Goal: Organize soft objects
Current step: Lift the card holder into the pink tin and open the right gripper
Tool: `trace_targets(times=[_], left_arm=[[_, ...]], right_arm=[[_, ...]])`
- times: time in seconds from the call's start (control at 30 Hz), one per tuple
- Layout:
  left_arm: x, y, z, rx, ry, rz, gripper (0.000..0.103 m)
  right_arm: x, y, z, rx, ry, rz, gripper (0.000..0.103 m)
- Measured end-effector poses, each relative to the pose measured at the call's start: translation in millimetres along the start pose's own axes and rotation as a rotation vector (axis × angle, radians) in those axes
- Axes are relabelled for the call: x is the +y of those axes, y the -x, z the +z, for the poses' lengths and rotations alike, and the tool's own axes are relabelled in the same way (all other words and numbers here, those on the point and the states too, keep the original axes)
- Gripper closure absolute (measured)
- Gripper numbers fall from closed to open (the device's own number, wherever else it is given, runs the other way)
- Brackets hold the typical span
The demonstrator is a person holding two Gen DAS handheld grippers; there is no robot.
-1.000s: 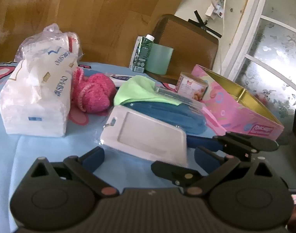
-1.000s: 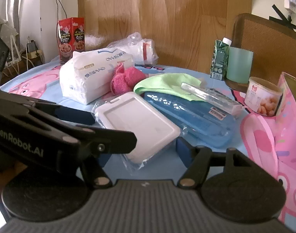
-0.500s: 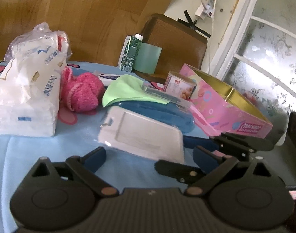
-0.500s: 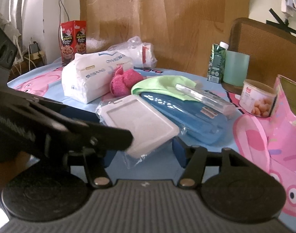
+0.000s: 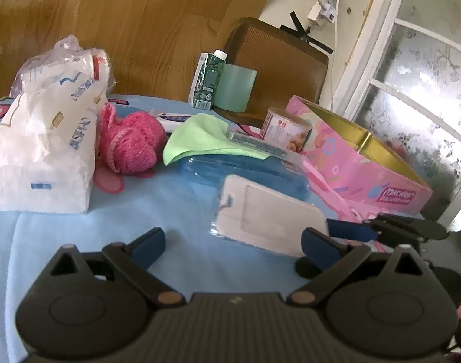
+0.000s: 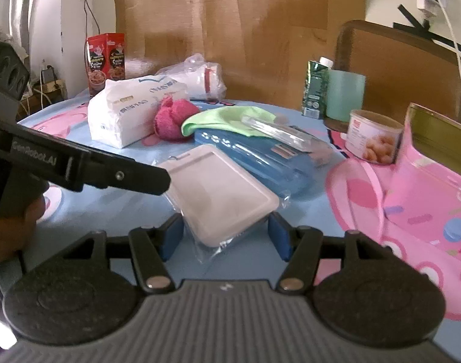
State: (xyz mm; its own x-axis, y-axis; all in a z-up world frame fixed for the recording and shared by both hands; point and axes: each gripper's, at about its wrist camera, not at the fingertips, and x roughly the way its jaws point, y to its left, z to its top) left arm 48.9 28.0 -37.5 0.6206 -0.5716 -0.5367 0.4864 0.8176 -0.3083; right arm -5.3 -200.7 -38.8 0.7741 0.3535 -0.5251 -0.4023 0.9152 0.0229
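Note:
A white card holder in a clear bag (image 6: 221, 192) lies on the blue tablecloth, its near corner between the open fingers of my right gripper (image 6: 226, 237); it also shows in the left wrist view (image 5: 269, 220). My left gripper (image 5: 233, 242) is open and empty just in front of it. Behind lie a blue pouch (image 5: 245, 174), a green cloth (image 5: 200, 139), a pink fluffy ball (image 5: 133, 148) and a white tissue pack (image 5: 46, 157). The pink ball (image 6: 174, 116) and green cloth (image 6: 227, 118) show in the right wrist view too.
An open pink box (image 5: 360, 163) stands at the right, with a snack can (image 5: 286, 131) beside it. A green carton (image 5: 207, 80), a mint cup (image 5: 235, 90) and a brown chair (image 5: 279, 60) are at the back. A red box (image 6: 105, 62) stands far left.
Both grippers have shifted. The right gripper's fingers now flank the card holder's near corner. The left gripper sits farther left of the holder, and the holder appears shifted right.

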Motion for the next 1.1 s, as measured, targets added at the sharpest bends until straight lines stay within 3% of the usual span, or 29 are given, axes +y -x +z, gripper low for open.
trace_targets(times=[0.43, 0.67, 0.87, 0.93, 1.03, 1.1], left_arm=[[-5.7, -1.3, -1.6, -0.001, -0.036, 0.059, 0.002], [4.7, 33.8, -5.5, -0.086, 0.088, -0.080, 0.001], [-42.0, 20.8, 7.8, -0.047, -0.012, -0.113, 0.004], [-53.1, 6.5, 11.3, -0.016, -0.036, -0.083, 0.004], [-58.5, -18.9, 13.5, 0.044, -0.045, 0.034, 0.004], [-55.1, -29.5, 12.4, 0.072, -0.017, 0.056, 0.004]], right_arm=[[-30.7, 24.2, -18.9, 0.006, -0.056, -0.059, 0.034], [-33.7, 38.8, -24.9, -0.028, -0.060, -0.019, 0.029], [-36.5, 35.5, -22.9, -0.036, -0.047, 0.032, 0.026], [-37.1, 32.8, -18.9, -0.030, -0.026, 0.043, 0.019], [-39.4, 26.2, -11.0, -0.008, 0.009, 0.044, 0.019], [-43.5, 19.2, -6.3, 0.023, 0.012, 0.054, 0.019]])
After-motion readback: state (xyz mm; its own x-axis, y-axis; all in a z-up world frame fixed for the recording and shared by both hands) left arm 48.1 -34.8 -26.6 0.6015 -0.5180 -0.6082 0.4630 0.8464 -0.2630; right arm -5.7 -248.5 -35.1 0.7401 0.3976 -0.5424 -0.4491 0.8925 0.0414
